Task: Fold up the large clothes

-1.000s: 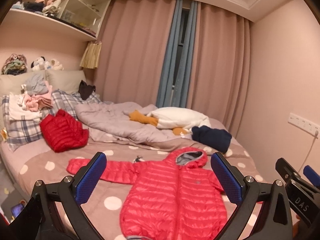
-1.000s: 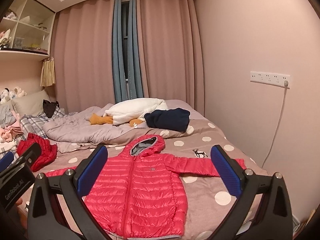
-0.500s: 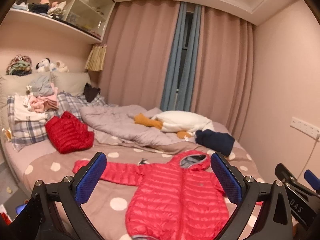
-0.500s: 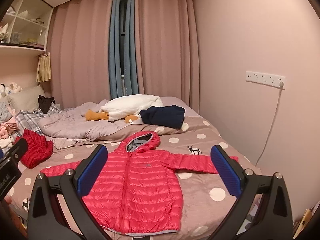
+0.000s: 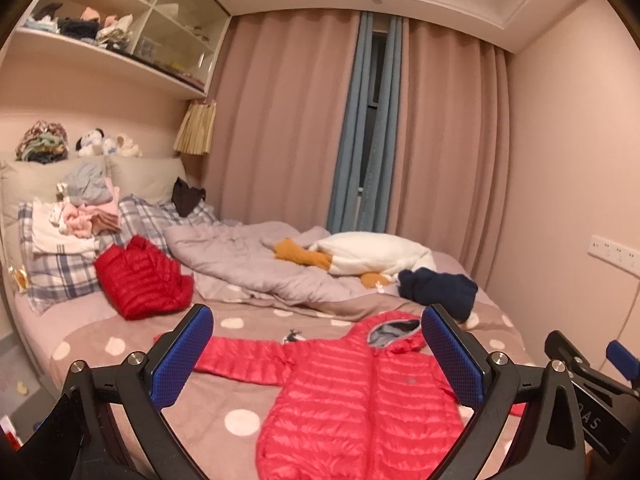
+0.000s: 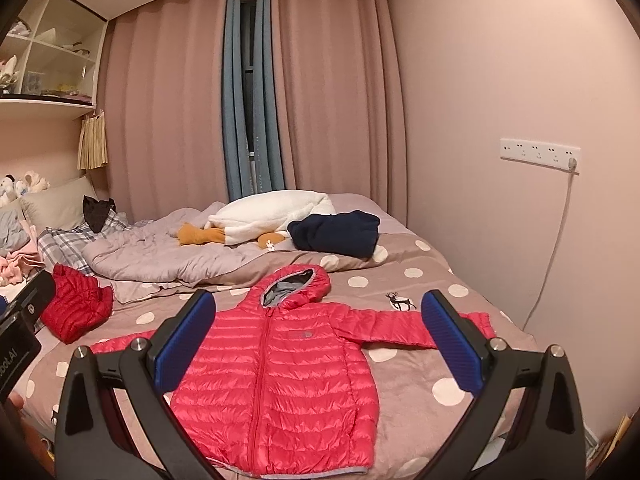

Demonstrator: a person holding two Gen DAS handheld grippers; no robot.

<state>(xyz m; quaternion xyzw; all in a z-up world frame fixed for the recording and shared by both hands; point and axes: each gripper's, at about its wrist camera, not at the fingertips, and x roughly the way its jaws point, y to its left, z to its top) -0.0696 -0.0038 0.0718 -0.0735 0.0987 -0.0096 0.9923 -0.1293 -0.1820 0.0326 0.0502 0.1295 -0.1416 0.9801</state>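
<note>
A red hooded puffer jacket [image 5: 360, 404] [image 6: 280, 380] lies flat and zipped on the polka-dot bedspread [image 5: 120, 344] [image 6: 408, 376], hood toward the window, both sleeves spread out sideways. My left gripper [image 5: 316, 360] hovers open above the jacket's left half, well clear of it. Wide open too, my right gripper [image 6: 316, 344] hangs above the jacket's chest, with nothing between its blue pads. Neither gripper touches the cloth. The right gripper's body shows at the right edge of the left wrist view.
A folded darker red puffer [image 5: 140, 280] [image 6: 76, 312] lies at the left by plaid pillows [image 5: 60, 280]. A crumpled grey duvet [image 5: 256, 264], a white plush goose [image 6: 272, 216] and a navy garment [image 6: 336, 234] sit behind the jacket. A wall runs along the right of the bed.
Both grippers have drawn back and tipped up a little, so the jacket sits lower and more of the room shows. The jacket has not moved; the jaws stay open.
</note>
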